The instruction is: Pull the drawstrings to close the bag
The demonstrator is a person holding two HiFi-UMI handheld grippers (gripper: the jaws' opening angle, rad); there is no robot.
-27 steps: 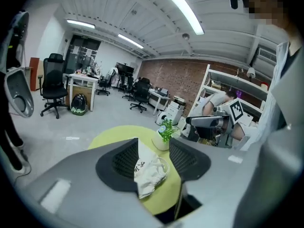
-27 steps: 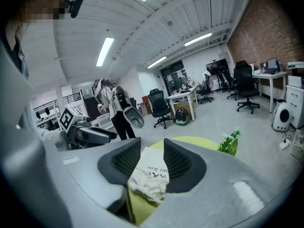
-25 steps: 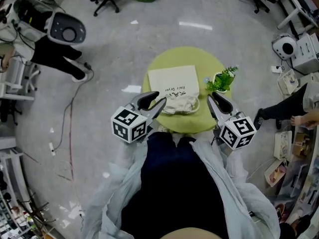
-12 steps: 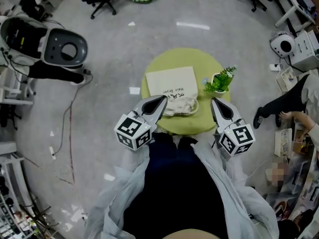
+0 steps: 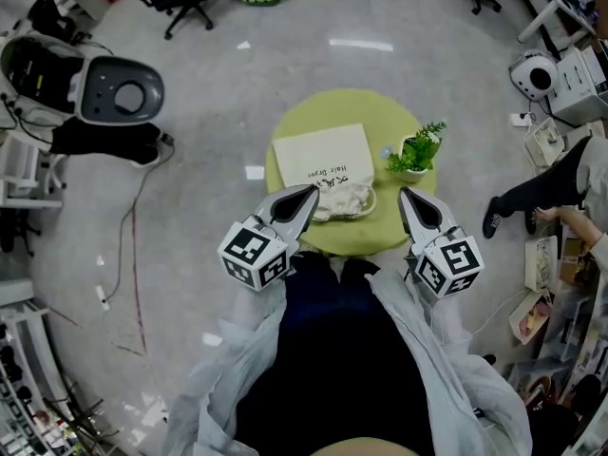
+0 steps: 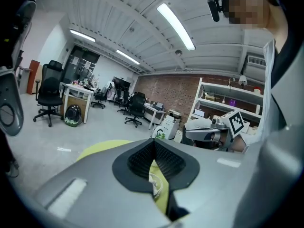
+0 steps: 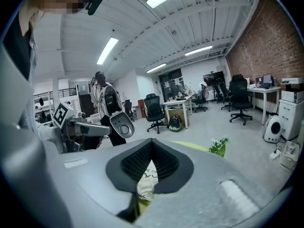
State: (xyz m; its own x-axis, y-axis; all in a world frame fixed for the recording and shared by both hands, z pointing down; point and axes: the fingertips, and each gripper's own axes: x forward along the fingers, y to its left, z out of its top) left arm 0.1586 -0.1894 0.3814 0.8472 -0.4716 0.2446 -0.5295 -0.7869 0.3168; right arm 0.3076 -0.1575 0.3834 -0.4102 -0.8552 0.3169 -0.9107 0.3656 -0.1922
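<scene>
Currently both tongs are pinched shut on nothing. Left gripper (image 5: pixel 310 192) and right gripper (image 5: pixel 408 197) hover over the near edge of the round yellow-green table (image 5: pixel 353 108), tips angled inward. They flank the mouth of the cream cloth drawstring bag (image 5: pixel 326 164). Bag lies flat, mouth bunched toward the person; cords too small to read. Scene fits a bag already cinched or one awaiting a grab. Judgement: any pull wants one cord per jaw, straight outward, even tension, clear of the small potted green plant (image 5: pixel 418 150).
</scene>
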